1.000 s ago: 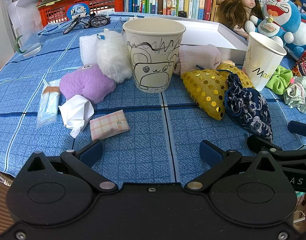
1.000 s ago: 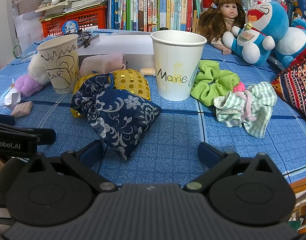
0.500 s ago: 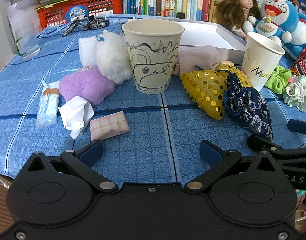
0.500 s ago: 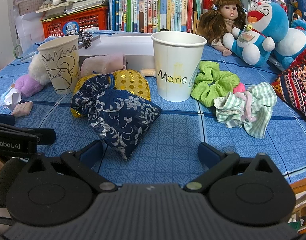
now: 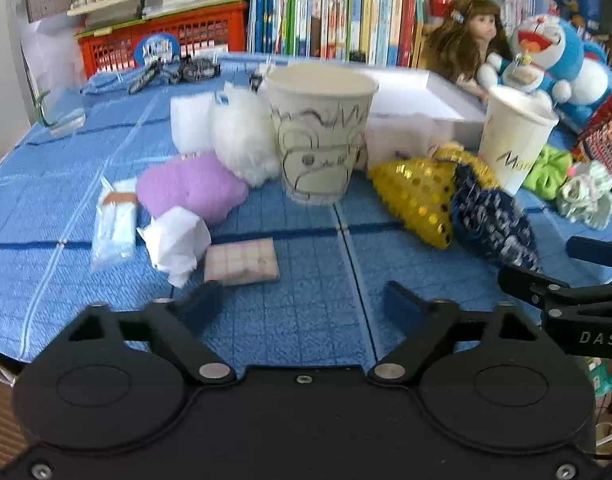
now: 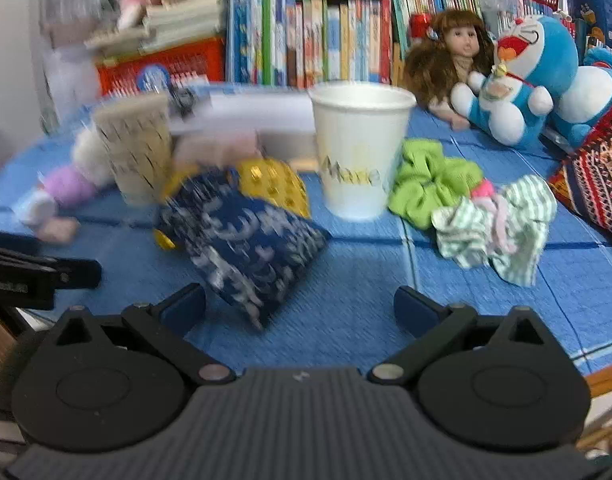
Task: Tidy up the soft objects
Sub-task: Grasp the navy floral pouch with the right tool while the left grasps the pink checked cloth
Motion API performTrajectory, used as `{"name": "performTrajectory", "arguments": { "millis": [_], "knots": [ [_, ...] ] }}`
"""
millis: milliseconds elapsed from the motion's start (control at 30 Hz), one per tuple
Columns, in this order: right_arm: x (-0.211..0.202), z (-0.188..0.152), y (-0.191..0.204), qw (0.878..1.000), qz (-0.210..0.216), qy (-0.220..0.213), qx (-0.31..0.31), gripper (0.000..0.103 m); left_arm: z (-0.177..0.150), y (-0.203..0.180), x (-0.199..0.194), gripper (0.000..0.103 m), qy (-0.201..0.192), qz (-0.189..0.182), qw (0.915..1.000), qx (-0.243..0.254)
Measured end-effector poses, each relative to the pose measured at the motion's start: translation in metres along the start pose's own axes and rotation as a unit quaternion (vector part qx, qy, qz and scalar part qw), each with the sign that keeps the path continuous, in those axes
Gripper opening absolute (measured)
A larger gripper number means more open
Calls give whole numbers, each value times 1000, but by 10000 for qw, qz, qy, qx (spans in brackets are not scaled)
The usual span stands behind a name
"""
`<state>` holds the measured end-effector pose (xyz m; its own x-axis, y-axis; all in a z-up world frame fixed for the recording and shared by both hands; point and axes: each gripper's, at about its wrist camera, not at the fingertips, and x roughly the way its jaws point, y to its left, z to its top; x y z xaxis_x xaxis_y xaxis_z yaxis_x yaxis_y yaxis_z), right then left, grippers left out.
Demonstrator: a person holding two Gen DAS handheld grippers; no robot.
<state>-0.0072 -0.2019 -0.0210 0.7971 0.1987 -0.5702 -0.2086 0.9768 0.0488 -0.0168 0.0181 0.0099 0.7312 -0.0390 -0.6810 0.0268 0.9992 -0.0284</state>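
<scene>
Two handheld grippers hover low over a table covered in a blue cloth, where soft items lie scattered around two paper cups. The left gripper has its jaws closing, with only bare cloth between them; a pink checked packet lies just beyond its left fingertip, beside a crumpled white tissue and a purple plush. A white fluffy toy rests against the cup with a cartoon drawing. To that cup's right, a gold sequin pouch lies touching a navy floral pouch, near the cup marked with a handwritten name. The right gripper stands with its jaws wide and nothing between them, the navy floral pouch just ahead of its left finger. Right of the named cup, a green scrunchie and a green checked scrunchie lie touching. A doll and a blue cat plush sit at the table's far edge, before a shelf of books.
</scene>
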Motion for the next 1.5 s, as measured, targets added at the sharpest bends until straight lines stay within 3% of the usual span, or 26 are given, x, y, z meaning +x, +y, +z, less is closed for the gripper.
{"name": "performTrajectory", "arguments": {
  "millis": [167, 300, 567, 700, 800, 1100, 1300, 1367, 1433, 1500],
  "knots": [
    [-10, 8, 5, 9984, 262, -496, -99, 103, 5, 2, -7, 59, -340, 271, 9990, 24],
    [-4, 9, 14, 9982, 328, -429, -254, 101, 5, 3, -3, 58, -308, 468, 9984, 87],
    [3, 9, 19, 9986, 320, -407, -112, 94, 1, 15, 8, 63, -159, 438, 9987, -218],
    [7, 9, 20, 9988, 332, -369, -21, 85, 2, 18, 13, 59, -133, 391, 9988, -255],
    [9, 8, 22, 9990, 288, -341, 33, 69, 1, 16, 13, 39, -168, 221, 9994, -204],
    [-6, 8, 14, 9989, 281, -367, 80, 51, 3, -1, 2, 39, -321, -90, 9994, 13],
    [-15, 4, 9, 9991, -191, -297, -219, 52, 3, -11, 3, 40, -306, -284, 9990, 163],
    [-17, 3, 6, 9985, -387, -282, -272, 56, 2, -14, 5, 40, -273, -338, 9988, 206],
    [-18, 2, -1, 9979, -532, -285, -238, 68, 1, -17, 6, 41, -261, -360, 9987, 245],
    [-19, 1, -8, 9978, -584, -296, -107, 75, 1, -20, 7, 49, -269, -330, 9986, 307]
  ]
}}
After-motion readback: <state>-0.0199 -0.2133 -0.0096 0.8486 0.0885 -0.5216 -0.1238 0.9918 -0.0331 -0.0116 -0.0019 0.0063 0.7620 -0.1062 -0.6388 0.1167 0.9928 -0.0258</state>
